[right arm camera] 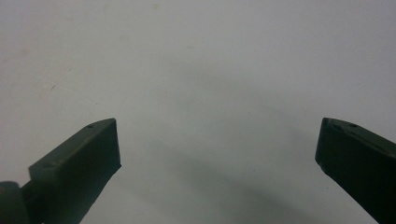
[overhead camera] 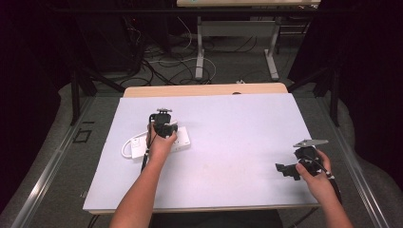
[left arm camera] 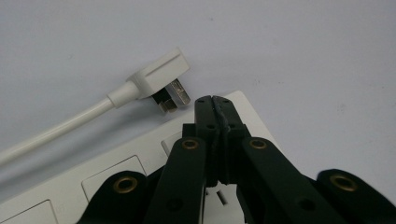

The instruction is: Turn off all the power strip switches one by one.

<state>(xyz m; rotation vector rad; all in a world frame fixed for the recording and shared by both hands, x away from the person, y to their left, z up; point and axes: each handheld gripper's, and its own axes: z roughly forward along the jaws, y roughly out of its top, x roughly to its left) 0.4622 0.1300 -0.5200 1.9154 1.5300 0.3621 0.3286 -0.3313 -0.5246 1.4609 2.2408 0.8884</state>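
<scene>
A white power strip (overhead camera: 183, 140) lies on the white table left of centre, its cable (overhead camera: 127, 148) looping off its left end. In the left gripper view the strip (left arm camera: 140, 149) fills the lower left. Its white plug (left arm camera: 156, 79) lies unplugged on the table just past the strip's end, metal prongs showing, with the cable (left arm camera: 56, 130) trailing away left. My left gripper (overhead camera: 165, 129) (left arm camera: 215, 99) hovers over the strip's end, jaws shut together with nothing between them, tips close to the plug's prongs. My right gripper (overhead camera: 283, 170) (right arm camera: 217, 140) is open over bare table at the front right.
The white sheet (overhead camera: 237, 123) covers the wooden tabletop. Past the far edge are the floor with loose cables (overhead camera: 166, 66) and another table's legs (overhead camera: 199, 52). Dark curtains close in both sides.
</scene>
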